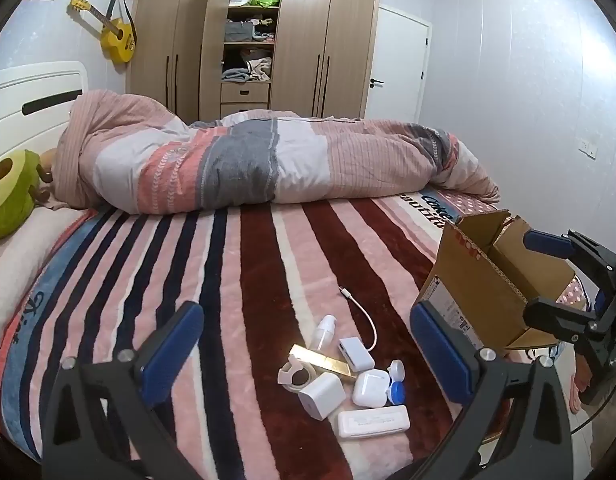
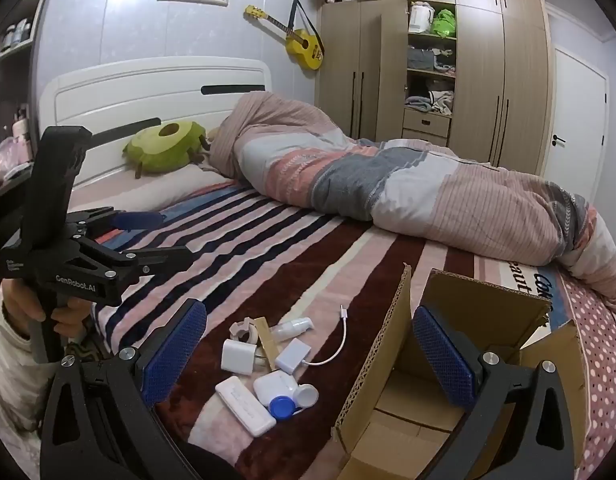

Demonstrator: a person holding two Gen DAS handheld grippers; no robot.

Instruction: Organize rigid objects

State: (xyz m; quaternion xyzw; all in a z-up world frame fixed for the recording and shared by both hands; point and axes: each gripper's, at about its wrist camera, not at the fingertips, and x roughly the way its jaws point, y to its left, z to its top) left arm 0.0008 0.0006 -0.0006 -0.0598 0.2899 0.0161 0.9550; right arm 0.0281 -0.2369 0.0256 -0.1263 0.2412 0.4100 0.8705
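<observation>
A pile of small rigid objects lies on the striped blanket: a white charger cube (image 1: 322, 396) (image 2: 238, 356), an earbuds case (image 1: 371, 389) (image 2: 276, 387), a flat white box (image 1: 373, 423) (image 2: 245, 405), a blue-and-white lens case (image 1: 397, 391) (image 2: 294, 399), a gold bar (image 1: 324, 361), a white adapter with cable (image 1: 355, 350) (image 2: 293, 355), a small bottle (image 1: 323, 330) (image 2: 292, 327) and a tape ring (image 1: 296, 376) (image 2: 244, 330). An open cardboard box (image 1: 488, 284) (image 2: 448, 412) stands to their right. My left gripper (image 1: 304, 344) is open above the pile. My right gripper (image 2: 310, 348) is open and empty, its right finger over the box.
A rolled striped duvet (image 1: 248, 164) lies across the far half of the bed, with a green avocado plush (image 2: 164, 146) by the white headboard (image 2: 160, 88). Wardrobes (image 1: 252, 36) and a door (image 1: 396, 68) stand behind. The bed edge runs just right of the box.
</observation>
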